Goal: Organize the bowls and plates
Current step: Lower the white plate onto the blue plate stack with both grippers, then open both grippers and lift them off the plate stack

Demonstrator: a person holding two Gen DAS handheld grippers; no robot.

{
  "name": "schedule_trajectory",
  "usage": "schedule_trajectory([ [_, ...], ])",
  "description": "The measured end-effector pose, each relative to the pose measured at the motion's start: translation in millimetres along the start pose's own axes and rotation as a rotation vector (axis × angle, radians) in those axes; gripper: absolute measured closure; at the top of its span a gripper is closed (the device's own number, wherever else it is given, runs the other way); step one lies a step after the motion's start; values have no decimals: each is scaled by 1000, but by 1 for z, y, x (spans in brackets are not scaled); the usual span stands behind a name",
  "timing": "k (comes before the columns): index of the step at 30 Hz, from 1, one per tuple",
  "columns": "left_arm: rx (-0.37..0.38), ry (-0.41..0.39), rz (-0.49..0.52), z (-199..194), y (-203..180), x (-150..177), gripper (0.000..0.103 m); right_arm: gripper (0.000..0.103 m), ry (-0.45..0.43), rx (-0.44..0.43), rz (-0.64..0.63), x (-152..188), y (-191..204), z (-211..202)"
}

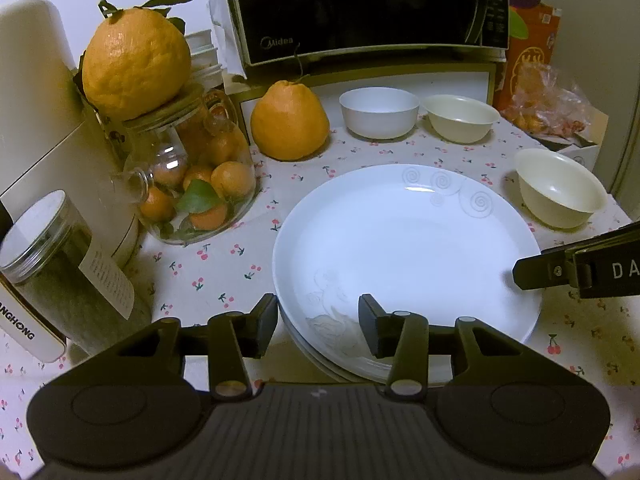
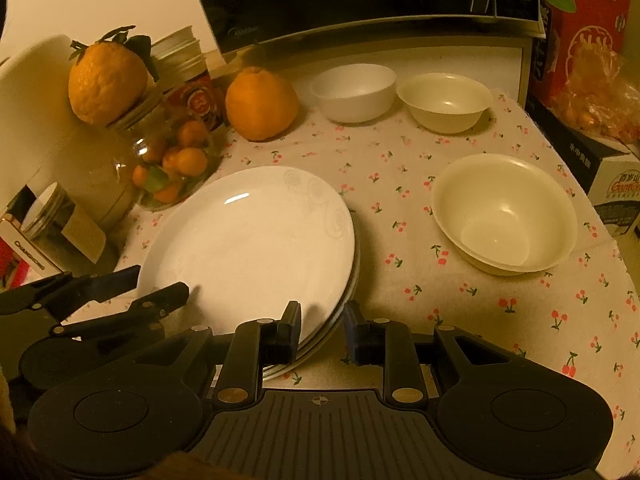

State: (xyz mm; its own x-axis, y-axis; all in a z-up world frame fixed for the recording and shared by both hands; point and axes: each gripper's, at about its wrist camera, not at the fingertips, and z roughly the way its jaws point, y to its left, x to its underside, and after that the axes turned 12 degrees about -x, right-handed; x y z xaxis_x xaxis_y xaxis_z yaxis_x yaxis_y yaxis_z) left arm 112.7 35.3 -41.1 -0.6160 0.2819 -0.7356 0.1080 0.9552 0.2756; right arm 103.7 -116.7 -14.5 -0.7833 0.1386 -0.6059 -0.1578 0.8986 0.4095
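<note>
- Left wrist view: the left gripper [image 1: 318,322] sits at the near edge of a stack of white plates [image 1: 408,248], one finger outside the rim, the other over the top plate. The jaws stand apart, and no pad visibly presses on the rim.
- The plates lie on a cherry-print tablecloth [image 1: 224,264]. Behind them stand a white bowl [image 1: 379,112] and a cream bowl [image 1: 460,117] side by side, with a second cream bowl [image 1: 558,188] to the right of the plates.
- A large orange [image 1: 289,122] sits left of the white bowl; a glass jar [image 1: 196,176] of small oranges stands further left, under a microwave [image 1: 360,8].
- Right wrist view: the right gripper [image 2: 323,330] straddles the right near edge of the plates [image 2: 248,236], jaws apart with the rim between them; whether a pad touches it is unclear.
- The near cream bowl [image 2: 505,213] stands apart on the right; the left gripper [image 2: 162,284] reaches the plates from the left.
</note>
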Motion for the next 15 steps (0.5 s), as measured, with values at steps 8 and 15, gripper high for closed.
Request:
schedule_trajectory([
  [8, 12, 40, -29, -2, 3, -2, 45, 57, 3, -50, 9, -2, 3, -7],
  [15, 22, 81, -98, -6, 10, -5, 27, 47, -4, -60, 29, -1, 1, -14],
])
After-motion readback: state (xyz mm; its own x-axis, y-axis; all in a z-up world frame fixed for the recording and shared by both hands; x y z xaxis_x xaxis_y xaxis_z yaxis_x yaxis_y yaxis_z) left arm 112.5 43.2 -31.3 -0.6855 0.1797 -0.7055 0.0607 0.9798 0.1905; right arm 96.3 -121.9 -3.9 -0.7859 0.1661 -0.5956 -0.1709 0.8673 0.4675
